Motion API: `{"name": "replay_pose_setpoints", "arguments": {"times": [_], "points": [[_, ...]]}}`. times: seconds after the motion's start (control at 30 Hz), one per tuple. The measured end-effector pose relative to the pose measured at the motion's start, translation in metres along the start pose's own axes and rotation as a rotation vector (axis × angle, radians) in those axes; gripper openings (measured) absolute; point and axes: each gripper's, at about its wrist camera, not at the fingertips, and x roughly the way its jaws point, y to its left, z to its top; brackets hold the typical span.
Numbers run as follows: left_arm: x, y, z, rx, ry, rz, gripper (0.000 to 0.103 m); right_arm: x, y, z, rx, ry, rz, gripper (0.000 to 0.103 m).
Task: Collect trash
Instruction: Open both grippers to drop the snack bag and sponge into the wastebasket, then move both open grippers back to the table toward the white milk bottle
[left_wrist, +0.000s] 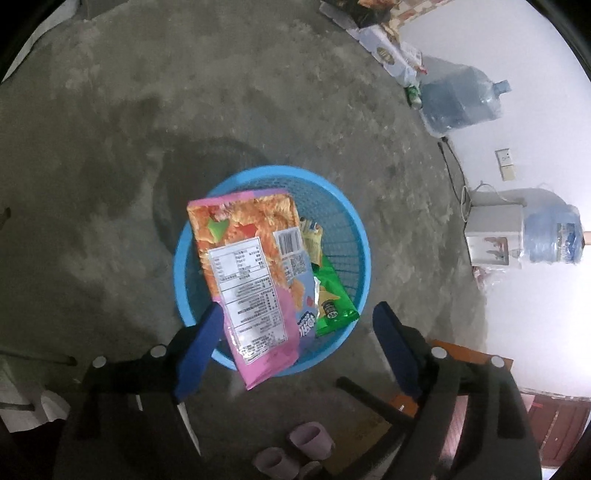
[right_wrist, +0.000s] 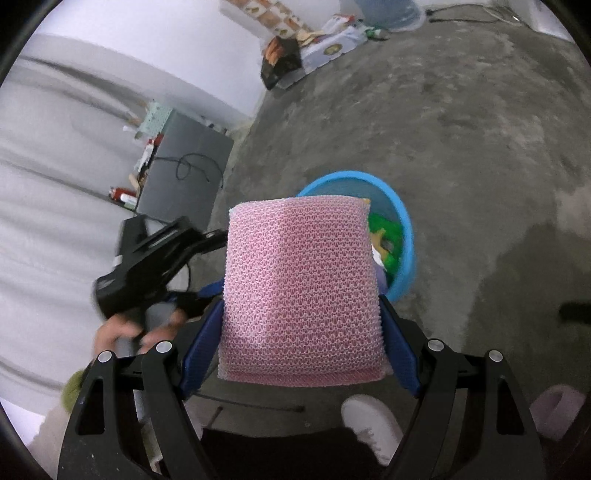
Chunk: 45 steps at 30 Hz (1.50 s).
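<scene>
A pink snack bag (left_wrist: 255, 280) is lying tilted across the near rim of a blue mesh basket (left_wrist: 354, 221), its lower end hanging out over the floor and its printed back facing up; beside it inside the basket a green snack bag (left_wrist: 334, 295) and a small yellow wrapper (left_wrist: 312, 236) are sitting. The left gripper (left_wrist: 299, 354) is pointing steeply down over the basket with its blue fingers (left_wrist: 201, 350) spread wide; the pink bag's edge is lying just beside the one finger, but the pads are not pressing on it. The right gripper (right_wrist: 301, 347) is grasping a pink netted sponge (right_wrist: 301, 291), both blue pads pressing its sides, and is holding it tilted downward just before the basket. In the right wrist view a hand (right_wrist: 125, 332) is gripping the black handle of the other gripper, and a white shoe (right_wrist: 373, 424) is standing on the floor below. The floor (left_wrist: 147, 110) is rough grey concrete with darker damp-looking patches. Along the white wall (left_wrist: 535, 155) large blue water bottles (left_wrist: 461, 99), a water dispenser (left_wrist: 495, 236) and flattened cartons (left_wrist: 384, 48) are resting, well apart from the basket. A dark cabinet (right_wrist: 184, 170) is standing near the other wall.
</scene>
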Motion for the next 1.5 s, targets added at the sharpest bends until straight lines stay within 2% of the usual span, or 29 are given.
{"name": "replay_pose_setpoints", "arguments": {"times": [0.13, 0.23, 0.37, 0.43, 0.6, 0.73, 0.8, 0.9, 0.97, 1.0, 1.07, 1.17, 1.33, 1.37, 1.5], "points": [[-0.031, 0.002, -0.005, -0.034, -0.008, -0.047, 0.080, 0.038, 0.017, 0.021, -0.069, 0.029, -0.037, 0.078], [-0.068, -0.001, -0.014, 0.007, -0.044, -0.079, 0.080, 0.072, 0.017, 0.032, -0.095, 0.056, -0.065, 0.088], [-0.133, 0.000, -0.033, 0.057, -0.119, -0.122, 0.080, 0.124, -0.007, 0.036, -0.064, 0.130, -0.199, 0.088], [-0.160, 0.004, -0.042, 0.080, -0.144, -0.134, 0.080, 0.129, -0.021, 0.030, -0.026, 0.139, -0.236, 0.088], [-0.228, 0.028, -0.078, 0.109, -0.246, -0.144, 0.081, 0.098, -0.021, 0.012, -0.038, 0.069, -0.179, 0.088], [-0.254, 0.049, -0.102, 0.068, -0.289, -0.135, 0.081, 0.094, -0.001, 0.004, -0.137, 0.054, -0.205, 0.076], [-0.263, 0.057, -0.116, 0.053, -0.307, -0.159, 0.081, 0.104, 0.013, 0.002, -0.220, 0.061, -0.254, 0.071], [-0.273, 0.071, -0.138, 0.059, -0.325, -0.160, 0.081, 0.144, 0.025, -0.004, -0.309, 0.140, -0.354, 0.052], [-0.275, 0.078, -0.150, 0.065, -0.327, -0.126, 0.081, 0.178, 0.018, -0.010, -0.318, 0.231, -0.431, 0.028], [-0.276, 0.083, -0.159, 0.065, -0.325, -0.100, 0.081, 0.192, 0.010, -0.011, -0.303, 0.262, -0.464, 0.023], [-0.278, 0.093, -0.170, 0.063, -0.312, -0.070, 0.081, 0.211, -0.004, -0.006, -0.268, 0.260, -0.524, 0.022], [-0.288, 0.114, -0.188, 0.035, -0.308, -0.048, 0.081, 0.228, -0.015, 0.005, -0.225, 0.288, -0.544, 0.022], [-0.308, 0.142, -0.206, -0.014, -0.366, -0.008, 0.081, 0.250, -0.043, 0.017, -0.161, 0.346, -0.604, 0.020], [-0.310, 0.145, -0.208, -0.024, -0.372, -0.006, 0.081, 0.253, -0.051, 0.017, -0.149, 0.358, -0.617, 0.017], [-0.323, 0.155, -0.215, -0.047, -0.403, -0.014, 0.081, 0.242, -0.046, 0.013, -0.192, 0.326, -0.594, 0.018]]}}
